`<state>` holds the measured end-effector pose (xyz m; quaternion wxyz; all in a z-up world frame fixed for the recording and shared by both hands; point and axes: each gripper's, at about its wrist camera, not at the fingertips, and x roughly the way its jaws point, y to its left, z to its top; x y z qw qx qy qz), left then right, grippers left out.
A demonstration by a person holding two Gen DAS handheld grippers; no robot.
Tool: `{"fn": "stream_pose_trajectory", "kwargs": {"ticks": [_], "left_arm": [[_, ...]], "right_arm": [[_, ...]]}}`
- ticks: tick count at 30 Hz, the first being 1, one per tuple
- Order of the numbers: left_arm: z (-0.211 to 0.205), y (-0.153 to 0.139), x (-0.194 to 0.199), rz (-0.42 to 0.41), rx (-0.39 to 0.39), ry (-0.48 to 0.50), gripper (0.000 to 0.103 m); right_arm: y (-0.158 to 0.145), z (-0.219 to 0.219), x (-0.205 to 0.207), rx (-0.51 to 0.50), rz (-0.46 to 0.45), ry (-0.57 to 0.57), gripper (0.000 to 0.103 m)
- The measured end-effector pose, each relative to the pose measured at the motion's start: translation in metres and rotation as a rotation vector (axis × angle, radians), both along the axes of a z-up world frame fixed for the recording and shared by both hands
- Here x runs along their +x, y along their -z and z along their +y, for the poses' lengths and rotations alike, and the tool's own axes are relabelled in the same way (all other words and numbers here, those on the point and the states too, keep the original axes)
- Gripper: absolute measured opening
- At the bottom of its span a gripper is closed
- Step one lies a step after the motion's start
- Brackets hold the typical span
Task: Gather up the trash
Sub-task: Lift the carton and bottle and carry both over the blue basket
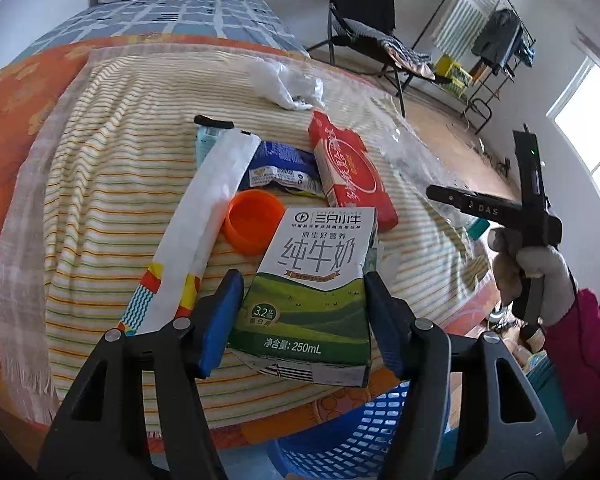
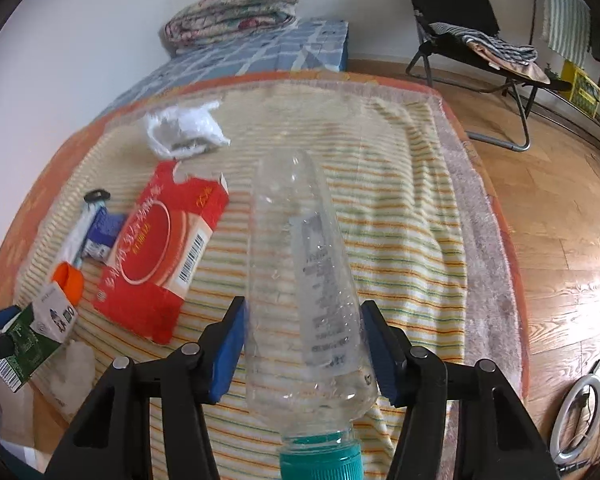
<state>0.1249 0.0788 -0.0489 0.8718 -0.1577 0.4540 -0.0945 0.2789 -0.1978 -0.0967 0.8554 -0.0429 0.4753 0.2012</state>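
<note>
Clamped between the right gripper fingers, a clear plastic bottle lay over the bed's striped blanket; the left gripper fingers pinched the milk carton. Grasping looked done; both probably needed lifting into the blue basket.

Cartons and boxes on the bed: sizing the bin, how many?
3, unless some are hidden: milk carton between the left gripper's fingers, red box behind it, crushed blue carton beside the red box.

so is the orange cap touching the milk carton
Touching. In the left wrist view the orange cap sits against the upper left corner of the milk carton, whose edge overlaps the cap's rim with no towel showing between them.
</note>
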Motion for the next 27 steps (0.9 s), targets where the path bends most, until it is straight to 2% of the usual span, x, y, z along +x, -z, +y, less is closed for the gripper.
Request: {"fn": "stream_pose_trajectory", "kwargs": {"ticks": [3, 6, 9, 10, 17, 23, 27], "left_arm": [[-0.005, 0.002, 0.000, 0.010, 0.023, 0.024, 0.062], [-0.011, 0.018, 0.002, 0.079, 0.010, 0.046, 0.063], [-0.013, 0.033, 0.008, 0.129, 0.008, 0.030, 0.075], [-0.013, 0.035, 0.009, 0.130, 0.003, 0.025, 0.075], [-0.021, 0.023, 0.008, 0.065, 0.062, 0.014, 0.063], [-0.014, 0.005, 0.004, 0.006, 0.075, -0.020, 0.063], [-0.004, -0.012, -0.004, -0.032, 0.045, -0.048, 0.062]], "right_arm": [[-0.005, -0.002, -0.004, 0.011, -0.006, 0.001, 0.058], [-0.004, -0.001, -0.006, 0.000, 0.004, -0.002, 0.058], [-0.001, 0.000, -0.007, -0.009, 0.015, -0.006, 0.058], [0.000, 0.000, -0.007, -0.016, 0.015, -0.011, 0.058], [0.001, 0.001, -0.010, -0.047, 0.007, -0.024, 0.058], [-0.026, -0.004, -0.021, -0.019, -0.060, -0.028, 0.057], [-0.041, -0.010, -0.030, 0.023, -0.066, -0.019, 0.057]]}}
